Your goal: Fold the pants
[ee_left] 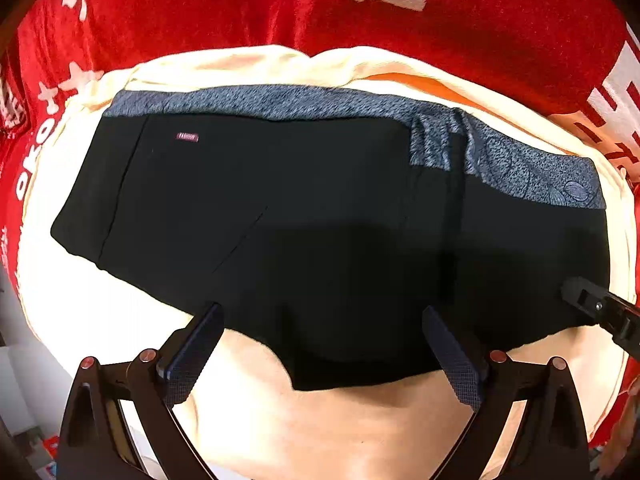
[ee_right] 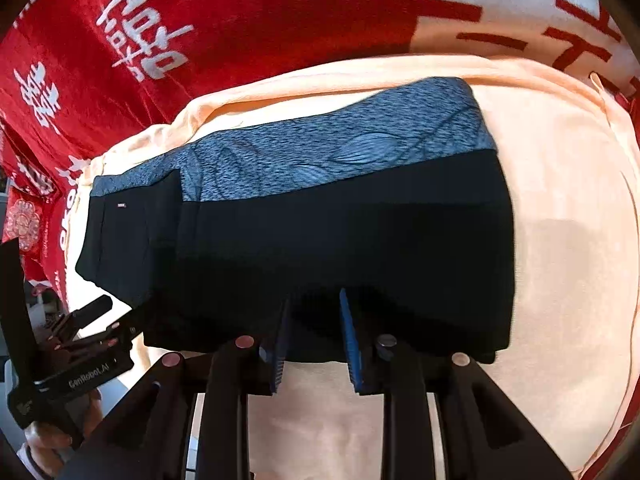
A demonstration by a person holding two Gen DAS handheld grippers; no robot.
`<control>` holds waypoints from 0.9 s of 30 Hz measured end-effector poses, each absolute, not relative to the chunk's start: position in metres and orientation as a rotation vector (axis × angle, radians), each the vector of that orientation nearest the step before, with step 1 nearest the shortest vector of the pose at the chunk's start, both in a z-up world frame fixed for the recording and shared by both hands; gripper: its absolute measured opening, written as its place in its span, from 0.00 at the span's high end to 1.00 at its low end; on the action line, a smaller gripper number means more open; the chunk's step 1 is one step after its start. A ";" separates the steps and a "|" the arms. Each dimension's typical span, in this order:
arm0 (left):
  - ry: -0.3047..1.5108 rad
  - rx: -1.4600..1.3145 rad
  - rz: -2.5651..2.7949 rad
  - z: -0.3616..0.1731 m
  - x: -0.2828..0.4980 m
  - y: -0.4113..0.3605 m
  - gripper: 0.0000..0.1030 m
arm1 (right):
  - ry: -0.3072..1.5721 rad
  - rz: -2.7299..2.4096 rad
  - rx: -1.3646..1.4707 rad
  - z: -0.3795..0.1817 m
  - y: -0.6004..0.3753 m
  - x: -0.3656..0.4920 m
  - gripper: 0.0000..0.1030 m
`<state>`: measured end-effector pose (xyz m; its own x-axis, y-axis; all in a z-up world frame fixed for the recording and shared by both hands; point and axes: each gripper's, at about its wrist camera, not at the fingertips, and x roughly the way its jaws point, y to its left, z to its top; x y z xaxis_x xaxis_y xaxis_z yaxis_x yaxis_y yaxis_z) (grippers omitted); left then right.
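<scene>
Folded black pants with a blue-grey patterned waistband lie flat on a cream cloth. My left gripper hovers over the pants' near edge, jaws wide apart and nothing between them. In the right wrist view the same pants and waistband fill the middle. My right gripper stands over their near edge with a narrow gap between its blue pads, which press on no cloth. The right gripper's tip shows at the pants' right end, the left gripper at their left end.
A red velvet blanket with white characters lies under the cream cloth and runs along the far side. A small maroon label marks the pants. A person's hand holds the left gripper's handle.
</scene>
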<state>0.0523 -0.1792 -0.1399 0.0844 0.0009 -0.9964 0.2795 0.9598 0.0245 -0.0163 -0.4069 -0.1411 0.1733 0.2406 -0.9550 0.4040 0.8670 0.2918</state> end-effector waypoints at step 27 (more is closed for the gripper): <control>1.511 0.105 -0.176 -0.161 0.084 -0.011 0.03 | 1.485 -0.134 0.179 -0.165 -0.219 0.017 0.47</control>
<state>0.0840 -0.0110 -0.1609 0.0507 -0.0503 -0.9974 0.1806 0.9827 -0.0404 0.0172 -0.2185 -0.1648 0.0822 0.0208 -0.9964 0.1986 0.9794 0.0368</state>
